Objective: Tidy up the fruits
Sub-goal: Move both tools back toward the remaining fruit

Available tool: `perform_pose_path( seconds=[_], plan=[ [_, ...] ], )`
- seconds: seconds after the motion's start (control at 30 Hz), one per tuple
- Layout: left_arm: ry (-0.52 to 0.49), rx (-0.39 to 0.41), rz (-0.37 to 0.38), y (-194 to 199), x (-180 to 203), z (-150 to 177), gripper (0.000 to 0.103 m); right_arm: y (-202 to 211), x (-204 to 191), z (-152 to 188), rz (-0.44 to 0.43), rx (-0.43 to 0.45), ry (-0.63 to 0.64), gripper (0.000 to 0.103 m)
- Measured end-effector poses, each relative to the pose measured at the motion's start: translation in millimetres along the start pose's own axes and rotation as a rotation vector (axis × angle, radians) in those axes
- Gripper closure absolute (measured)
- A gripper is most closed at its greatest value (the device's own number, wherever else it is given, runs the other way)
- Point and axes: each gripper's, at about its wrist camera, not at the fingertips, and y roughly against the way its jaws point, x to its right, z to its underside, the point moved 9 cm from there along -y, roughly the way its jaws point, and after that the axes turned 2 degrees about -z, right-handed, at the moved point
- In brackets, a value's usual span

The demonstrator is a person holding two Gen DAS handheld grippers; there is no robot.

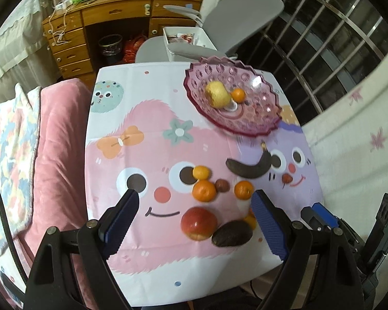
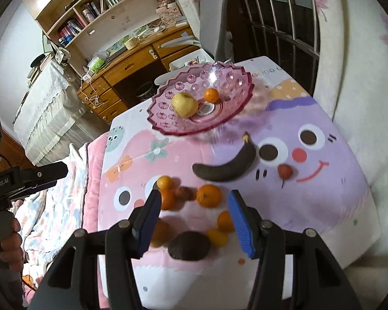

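A pink glass fruit bowl (image 1: 245,118) (image 2: 168,126) holds a yellow apple (image 1: 218,94) (image 2: 184,104) and a small orange (image 1: 238,95) (image 2: 211,95). On the cartoon tablecloth lie a dark banana (image 1: 251,166) (image 2: 226,166), several oranges (image 1: 203,190) (image 2: 208,195), a red apple (image 1: 199,222), a dark avocado (image 1: 232,233) (image 2: 189,245) and a small red fruit (image 2: 285,171). My left gripper (image 1: 194,196) is open above the oranges and red apple. My right gripper (image 2: 194,196) is open above the oranges, empty.
The table (image 1: 111,108) stands by a pink blanket and bed (image 1: 57,139) on the left. A grey chair (image 1: 240,13) and wooden desk (image 1: 111,18) are behind. A window grille (image 1: 331,51) and curtain are on the right. The other gripper's body (image 2: 25,178) shows at left.
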Motion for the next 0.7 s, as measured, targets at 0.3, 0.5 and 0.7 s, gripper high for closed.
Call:
perform_pose_path(
  seconds=[0.3, 0.5, 0.7],
  plan=[
    [-0.068, -0.086, 0.017, -22.1, -3.1, 30.3, 0.015, -0.7, -11.1, 52.2, 0.051, -0.012, 0.070, 0.036],
    [-0.103, -0.165, 0.015, -49.3, -3.9, 42.8, 0.015, -12.7, -17.9, 78.0, 0.082, -0.026, 0.143, 0.031],
    [-0.132, -0.259, 0.018, -84.2, -5.3, 52.6, 0.008, -34.2, -27.2, 96.0, 0.110, -0.047, 0.239, 0.026]
  ],
)
